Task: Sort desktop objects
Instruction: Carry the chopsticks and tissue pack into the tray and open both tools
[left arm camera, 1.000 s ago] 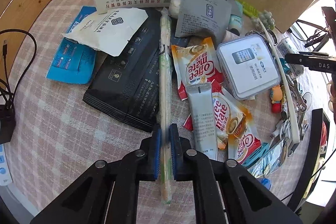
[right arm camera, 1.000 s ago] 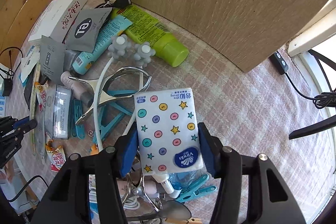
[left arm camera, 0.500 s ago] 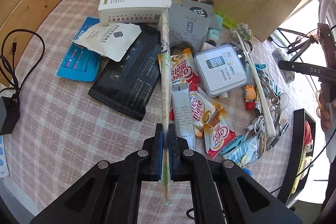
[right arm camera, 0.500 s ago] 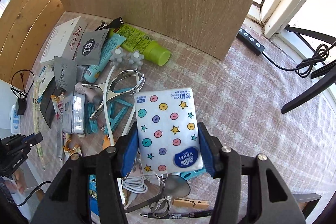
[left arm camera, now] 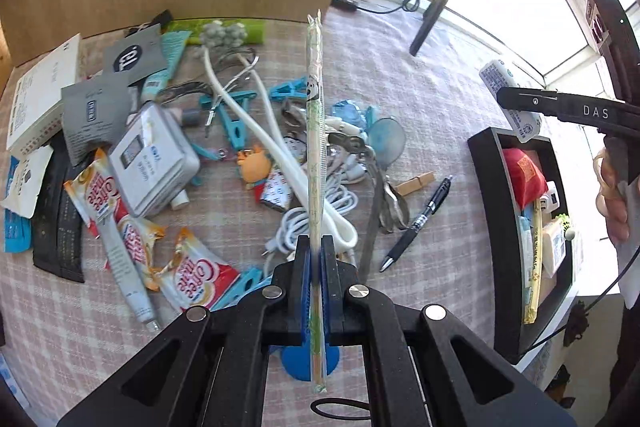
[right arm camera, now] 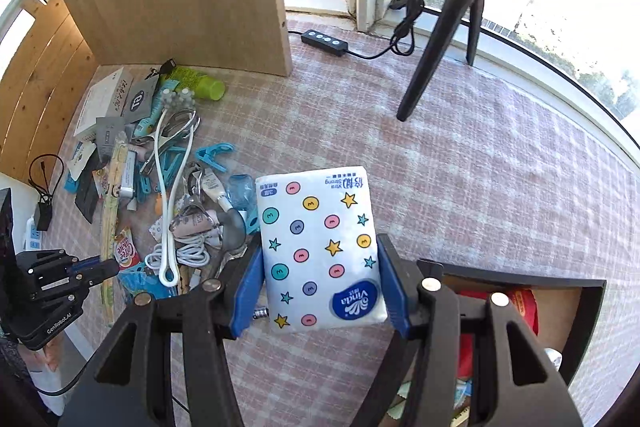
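My left claw [left arm camera: 316, 259] is pinching a long wrapped chopstick pack [left arm camera: 315, 131] near its lower end, with the pack pointing straight ahead, raised above the clutter. Under it on the checked surface [left arm camera: 432, 95] lie a white cable [left arm camera: 320, 215], a pen [left arm camera: 420, 223], blue clips [left arm camera: 236, 115], a silver tin [left arm camera: 154, 159] and creamer sachets [left arm camera: 196, 275]. A black tray [left arm camera: 486, 195] sits to the right, holding a red packet [left arm camera: 522, 175] among other items.

My right claw [right arm camera: 320, 283] is pinching a white tissue pack [right arm camera: 320, 247] with coloured dots and stars, held in the air just left of the tray, beside the clutter. A tripod [right arm camera: 444, 23] stands by the window.
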Demonstrator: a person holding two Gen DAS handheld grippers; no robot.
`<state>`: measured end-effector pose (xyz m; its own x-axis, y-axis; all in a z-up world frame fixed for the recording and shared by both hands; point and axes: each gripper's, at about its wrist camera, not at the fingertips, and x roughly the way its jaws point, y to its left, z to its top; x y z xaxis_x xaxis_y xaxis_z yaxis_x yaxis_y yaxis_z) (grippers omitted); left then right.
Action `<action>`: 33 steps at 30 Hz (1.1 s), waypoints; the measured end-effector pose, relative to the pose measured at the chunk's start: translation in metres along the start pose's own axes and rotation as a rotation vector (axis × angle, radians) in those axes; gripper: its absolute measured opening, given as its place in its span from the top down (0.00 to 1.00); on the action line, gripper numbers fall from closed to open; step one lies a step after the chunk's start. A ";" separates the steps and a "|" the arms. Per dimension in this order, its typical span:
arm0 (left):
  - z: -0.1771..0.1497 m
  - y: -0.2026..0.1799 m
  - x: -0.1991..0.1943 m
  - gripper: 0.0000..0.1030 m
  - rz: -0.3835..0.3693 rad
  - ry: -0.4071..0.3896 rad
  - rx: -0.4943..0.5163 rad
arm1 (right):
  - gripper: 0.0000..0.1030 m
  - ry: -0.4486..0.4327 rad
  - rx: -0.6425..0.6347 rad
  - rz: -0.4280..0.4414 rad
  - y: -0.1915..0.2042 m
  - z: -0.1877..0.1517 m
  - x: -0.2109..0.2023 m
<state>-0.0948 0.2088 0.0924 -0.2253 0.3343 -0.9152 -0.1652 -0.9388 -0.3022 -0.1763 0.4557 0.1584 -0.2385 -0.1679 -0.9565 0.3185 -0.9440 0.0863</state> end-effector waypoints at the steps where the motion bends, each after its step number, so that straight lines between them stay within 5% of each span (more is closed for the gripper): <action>1: 0.005 -0.018 0.005 0.97 -0.018 0.008 0.031 | 0.50 -0.006 0.031 -0.011 -0.016 -0.010 -0.007; 15: 0.016 -0.251 0.070 0.96 -0.210 0.147 0.441 | 0.50 -0.012 0.423 -0.180 -0.190 -0.164 -0.053; 28: -0.010 -0.344 0.088 0.96 -0.230 0.186 0.590 | 0.50 -0.014 0.616 -0.223 -0.249 -0.249 -0.077; 30: -0.011 -0.350 0.087 0.88 -0.225 0.179 0.607 | 0.49 -0.016 0.614 -0.212 -0.248 -0.255 -0.079; 32: -0.012 -0.350 0.085 0.38 -0.210 0.163 0.598 | 0.45 -0.014 0.593 -0.213 -0.244 -0.257 -0.080; 33: -0.013 -0.349 0.081 0.37 -0.211 0.136 0.598 | 0.43 -0.011 0.593 -0.230 -0.243 -0.259 -0.081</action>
<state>-0.0433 0.5625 0.1198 -0.0122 0.4557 -0.8900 -0.7074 -0.6331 -0.3144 0.0033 0.7720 0.1430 -0.2510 0.0575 -0.9663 -0.3038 -0.9525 0.0222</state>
